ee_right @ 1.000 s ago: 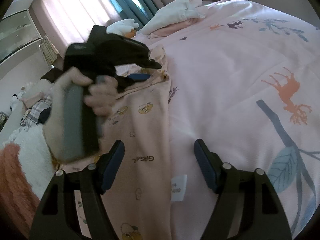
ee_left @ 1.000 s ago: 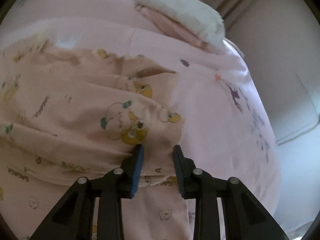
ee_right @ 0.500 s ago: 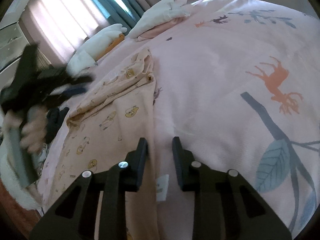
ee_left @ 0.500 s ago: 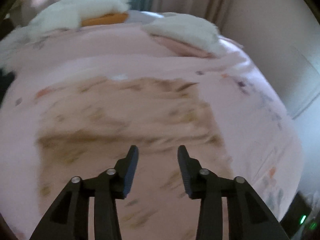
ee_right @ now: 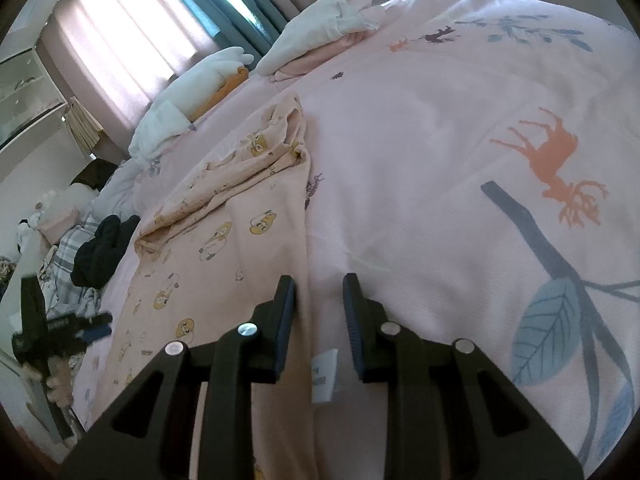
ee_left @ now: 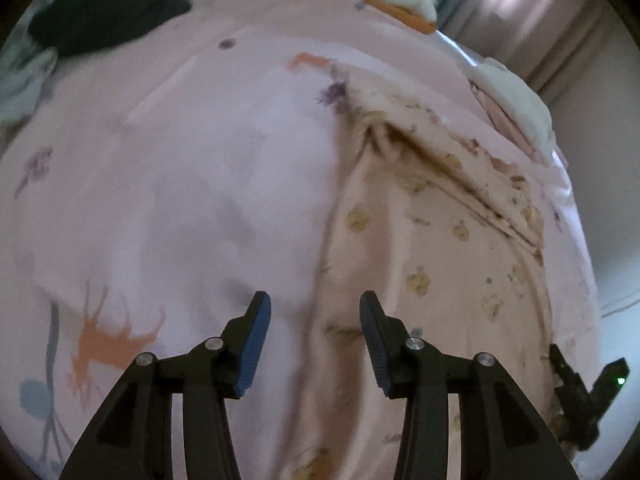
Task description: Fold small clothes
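The peach printed garment [ee_right: 224, 240] lies spread on the pink bed cover [ee_right: 440, 160], its long axis running from the near edge of the bed away toward the pillows [ee_right: 320, 28]. Its far part is already doubled over into a loose, rumpled layer, while the near part lies flat in one thickness.

The right tool [ee_right: 318, 312] sits at the garment's near right edge. Its jaws have just been closing and now stand narrow, astride that edge, with the white care label [ee_right: 325, 376] just below them. Whether the pads actually press the cloth cannot be told from this view; a gap shows between them.

The left tool [ee_left: 314, 332] is over the opposite long edge, seen in its own blurred view as the boundary where peach cloth [ee_left: 420, 260] meets bed cover [ee_left: 160, 180]. Its jaws have just been opening and stand apart with nothing gripped; the garment's left edge runs between them and onward up the frame. In the right wrist view the left tool [ee_right: 60, 328] shows at the far left, beyond the garment's edge.

So each tool is nearer its own side's edge, and the cloth lies between the two. A fold of the near end toward the far end, along the long axis, looks like the likely next step, needing both near corners taken.
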The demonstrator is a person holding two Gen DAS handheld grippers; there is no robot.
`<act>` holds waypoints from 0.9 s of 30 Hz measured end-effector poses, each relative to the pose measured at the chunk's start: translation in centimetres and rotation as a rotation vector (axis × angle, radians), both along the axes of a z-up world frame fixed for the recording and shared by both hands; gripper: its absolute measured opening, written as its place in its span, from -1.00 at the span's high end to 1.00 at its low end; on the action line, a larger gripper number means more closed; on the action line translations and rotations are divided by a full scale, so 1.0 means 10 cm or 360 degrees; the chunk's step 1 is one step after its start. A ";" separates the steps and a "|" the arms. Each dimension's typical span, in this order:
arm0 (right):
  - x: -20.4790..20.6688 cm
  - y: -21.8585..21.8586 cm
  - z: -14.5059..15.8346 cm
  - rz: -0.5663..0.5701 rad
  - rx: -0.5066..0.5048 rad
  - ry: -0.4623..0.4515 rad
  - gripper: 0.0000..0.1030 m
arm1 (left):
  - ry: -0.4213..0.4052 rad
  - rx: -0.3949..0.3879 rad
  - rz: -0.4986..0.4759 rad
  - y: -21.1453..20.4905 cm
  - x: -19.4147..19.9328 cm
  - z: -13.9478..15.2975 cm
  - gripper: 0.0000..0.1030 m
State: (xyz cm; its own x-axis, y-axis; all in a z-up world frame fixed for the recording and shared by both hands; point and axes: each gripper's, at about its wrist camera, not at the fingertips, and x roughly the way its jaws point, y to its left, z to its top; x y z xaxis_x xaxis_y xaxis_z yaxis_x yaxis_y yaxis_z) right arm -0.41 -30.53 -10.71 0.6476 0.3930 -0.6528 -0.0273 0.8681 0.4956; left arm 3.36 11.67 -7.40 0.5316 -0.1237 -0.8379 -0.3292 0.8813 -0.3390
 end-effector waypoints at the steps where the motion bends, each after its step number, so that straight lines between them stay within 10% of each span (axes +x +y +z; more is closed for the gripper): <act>1: 0.00 0.00 0.00 0.0004 -0.0010 0.0002 0.49 | 0.0018 -0.0025 0.0006 0.02 -0.04 -0.04 0.14; 13: 0.03 -0.03 0.09 0.0224 0.0018 0.0192 0.43 | -0.0009 -0.0226 -0.0096 0.12 -0.37 -0.11 0.14; 18: -0.18 -0.12 0.19 0.0424 0.0292 0.0381 -0.41 | 0.0048 -0.0661 -0.0118 0.26 -0.52 -0.24 0.02; 27: -0.51 0.08 0.13 0.0483 0.0444 0.0481 -0.25 | 0.0089 -0.0962 -0.0216 0.11 -0.72 -0.31 0.02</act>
State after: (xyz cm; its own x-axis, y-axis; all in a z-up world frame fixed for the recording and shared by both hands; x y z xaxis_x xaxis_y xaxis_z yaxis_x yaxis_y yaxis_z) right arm -5.47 -29.76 -9.45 0.2756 0.7204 -0.6365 -0.0775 0.6766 0.7322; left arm -3.88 12.74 -10.55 0.4353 -0.6485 -0.6245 -0.2593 0.5739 -0.7768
